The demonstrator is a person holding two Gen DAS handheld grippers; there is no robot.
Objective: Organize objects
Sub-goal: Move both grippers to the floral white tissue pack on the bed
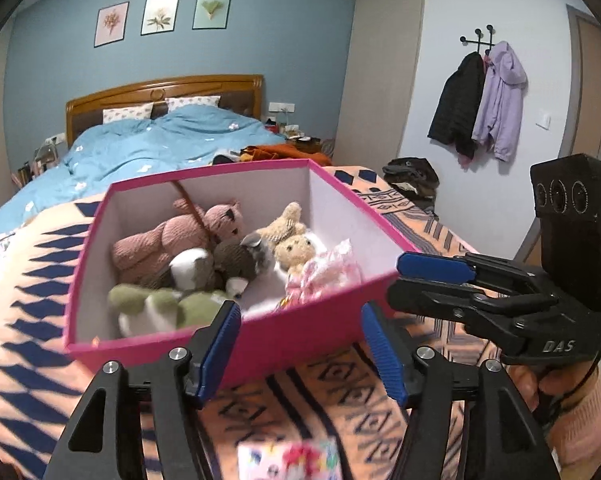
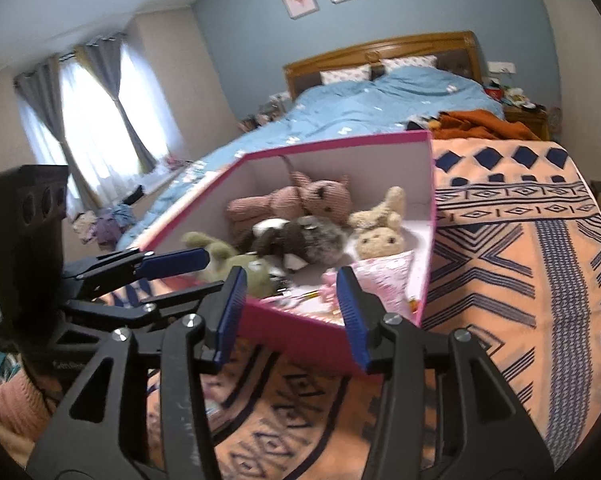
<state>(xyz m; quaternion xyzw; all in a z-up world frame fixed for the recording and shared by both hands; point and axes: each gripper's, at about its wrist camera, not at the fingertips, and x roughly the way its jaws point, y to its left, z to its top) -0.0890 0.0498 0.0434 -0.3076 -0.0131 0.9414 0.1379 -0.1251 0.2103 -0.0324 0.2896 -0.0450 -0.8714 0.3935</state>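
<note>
"DAS" is printed on the right gripper (image 1: 396,280), which, like the left gripper (image 1: 300,344), gapes empty near the pink box (image 1: 284,340).

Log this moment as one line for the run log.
left gripper: open, empty | right gripper: open, empty | pink box: on blanket, holds plush toys
</note>
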